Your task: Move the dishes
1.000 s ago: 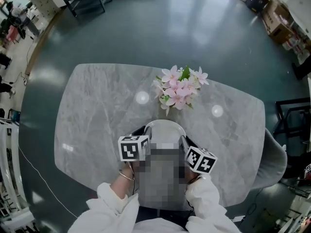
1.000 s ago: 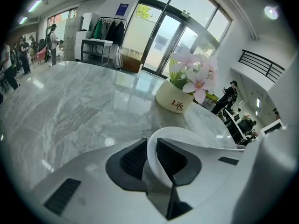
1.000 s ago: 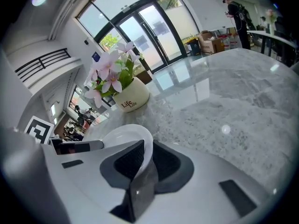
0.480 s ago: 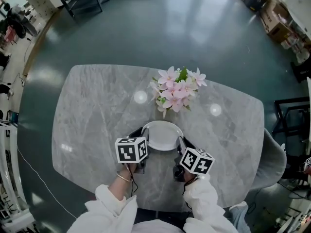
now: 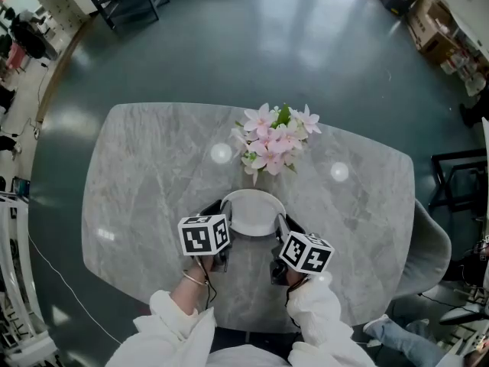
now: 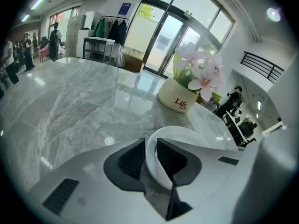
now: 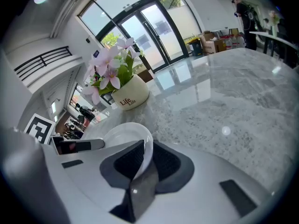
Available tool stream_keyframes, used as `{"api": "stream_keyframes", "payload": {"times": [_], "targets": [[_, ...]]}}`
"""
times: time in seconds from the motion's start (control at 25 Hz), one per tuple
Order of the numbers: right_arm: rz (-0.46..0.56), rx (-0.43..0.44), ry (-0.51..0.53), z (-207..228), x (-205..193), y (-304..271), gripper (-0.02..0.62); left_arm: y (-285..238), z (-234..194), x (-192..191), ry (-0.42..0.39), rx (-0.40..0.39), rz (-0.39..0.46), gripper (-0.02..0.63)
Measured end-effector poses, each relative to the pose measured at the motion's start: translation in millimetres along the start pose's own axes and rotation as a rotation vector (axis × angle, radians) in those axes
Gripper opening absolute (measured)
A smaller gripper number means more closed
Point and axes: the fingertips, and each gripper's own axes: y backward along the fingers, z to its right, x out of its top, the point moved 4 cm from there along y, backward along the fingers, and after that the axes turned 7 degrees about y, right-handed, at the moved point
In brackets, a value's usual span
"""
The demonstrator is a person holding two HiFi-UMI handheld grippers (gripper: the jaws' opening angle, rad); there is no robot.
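A white plate point(image 5: 253, 212) lies low over the grey marble table point(image 5: 137, 174), near its front edge, just in front of the flower pot. My left gripper point(image 5: 222, 216) is shut on the plate's left rim point(image 6: 152, 160). My right gripper point(image 5: 282, 224) is shut on its right rim point(image 7: 145, 153). In both gripper views the thin white rim passes between the two dark ribbed pads. I cannot tell whether the plate touches the tabletop.
A white pot of pink flowers point(image 5: 273, 140), printed "Life" point(image 6: 180, 94) point(image 7: 128, 94), stands just beyond the plate. A grey chair point(image 5: 432, 254) sits at the table's right end. Dark frames and boxes stand on the floor far behind. People stand in the distance.
The plate, held by both grippers, has moved away from my body toward the flower pot and lower to the table. In the last half second it barely shifted.
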Motion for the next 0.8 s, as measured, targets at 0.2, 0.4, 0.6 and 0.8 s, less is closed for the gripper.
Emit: {"api": "stream_keyframes", "payload": {"times": [0.2,0.4,0.6,0.8], "targets": [[-0.008,-0.008,0.021,-0.1,-0.5,-0.9,0.115,-0.7,-0.4,-1.3,0.017,-0.004,0.005,0.067],[-0.004,-0.003,0.018,-0.8,-1.0,1.9,0.156,3.7,1.1,-3.9,0.028,-0.010,0.016,0.094],[-0.001,-0.018,0.013,4.2,-2.3,8.7,0.169,15.8,-0.7,-4.2,0.033,-0.001,0.036,0.095],[0.015,-0.014,-0.002,7.6,-4.1,23.7,0.169,30.6,-2.8,-6.8,0.038,0.005,0.053,0.097]]}}
